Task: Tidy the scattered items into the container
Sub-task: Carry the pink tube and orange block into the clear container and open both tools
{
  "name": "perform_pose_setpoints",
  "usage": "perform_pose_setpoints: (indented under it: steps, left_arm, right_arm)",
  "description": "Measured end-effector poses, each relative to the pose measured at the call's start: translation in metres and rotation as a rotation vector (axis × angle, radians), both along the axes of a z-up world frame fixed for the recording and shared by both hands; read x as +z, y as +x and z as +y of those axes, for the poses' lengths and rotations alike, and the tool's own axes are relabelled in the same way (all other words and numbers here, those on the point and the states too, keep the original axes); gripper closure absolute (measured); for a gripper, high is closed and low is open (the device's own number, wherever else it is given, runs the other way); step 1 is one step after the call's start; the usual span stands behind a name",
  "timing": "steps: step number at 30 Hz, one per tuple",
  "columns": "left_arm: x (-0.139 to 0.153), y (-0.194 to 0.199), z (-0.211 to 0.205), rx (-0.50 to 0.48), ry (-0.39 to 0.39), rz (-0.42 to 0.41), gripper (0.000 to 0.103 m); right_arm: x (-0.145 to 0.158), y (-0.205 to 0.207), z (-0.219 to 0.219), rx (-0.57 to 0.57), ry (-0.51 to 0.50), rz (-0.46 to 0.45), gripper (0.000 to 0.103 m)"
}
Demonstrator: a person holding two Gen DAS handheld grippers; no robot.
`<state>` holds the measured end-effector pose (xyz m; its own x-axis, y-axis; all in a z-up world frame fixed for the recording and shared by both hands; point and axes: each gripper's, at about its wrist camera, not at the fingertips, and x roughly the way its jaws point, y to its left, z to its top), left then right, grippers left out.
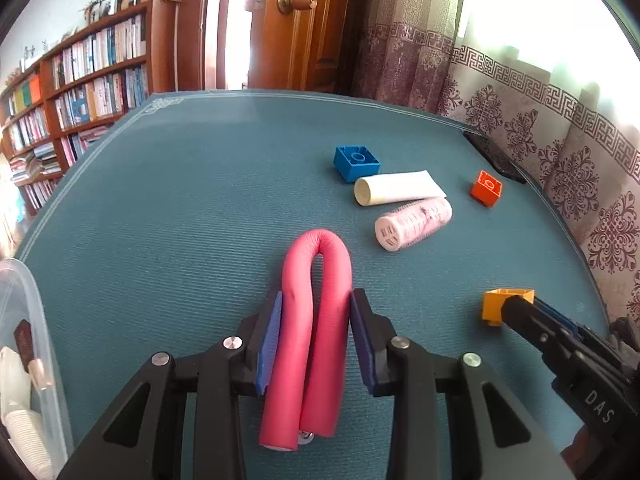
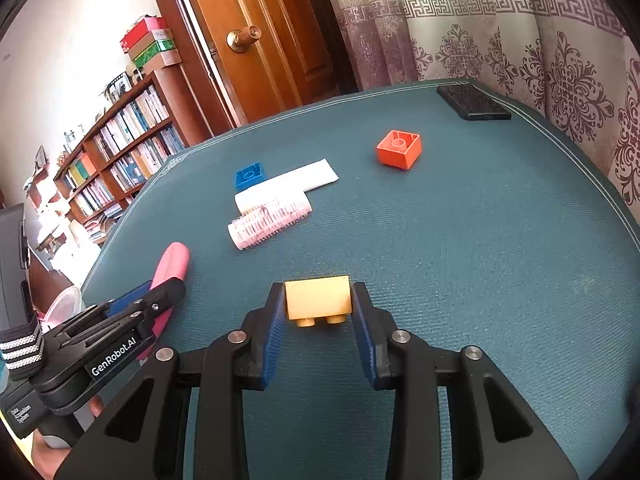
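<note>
Clear plastic container left of my left gripper, clamping the bent pink foam roller; right gripper pinches the yellow block; next, carry both over its rim

You get bright daylight in both views, pouring through the curtain and the gap beside the door, where it blows out to pure white. The desk is evenly lit with soft, faint shadows. Fisheye bending curves its edges and the bookshelf; corners fall into black vignette. Focus stays fairly sharp.
</note>
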<state>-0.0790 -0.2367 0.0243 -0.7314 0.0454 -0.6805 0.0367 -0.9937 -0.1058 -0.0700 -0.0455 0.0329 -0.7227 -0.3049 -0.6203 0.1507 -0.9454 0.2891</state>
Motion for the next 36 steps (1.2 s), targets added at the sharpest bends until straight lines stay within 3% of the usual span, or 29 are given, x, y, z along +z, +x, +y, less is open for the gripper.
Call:
perform_pose_setpoints:
  steps: [8, 18, 24, 36]
  left_arm:
    - [0.027, 0.031, -0.019, 0.055, -0.046, 0.061, 0.065]
    - [0.059, 0.066, -0.057, 0.118, -0.124, 0.121, 0.065]
    - [0.061, 0.082, -0.087, 0.155, -0.153, 0.117, 0.065]
    - [0.052, 0.123, -0.176, 0.275, -0.083, 0.079, 0.065]
  right_arm:
    - [0.006, 0.008, -0.006, 0.028, -0.002, 0.019, 0.068]
    - [0.028, 0.026, -0.034, 0.124, -0.077, 0.021, 0.068]
    - [0.044, 0.035, -0.074, 0.215, -0.102, 0.031, 0.068]
    - [0.057, 0.051, -0.181, 0.420, -0.091, 0.032, 0.068]
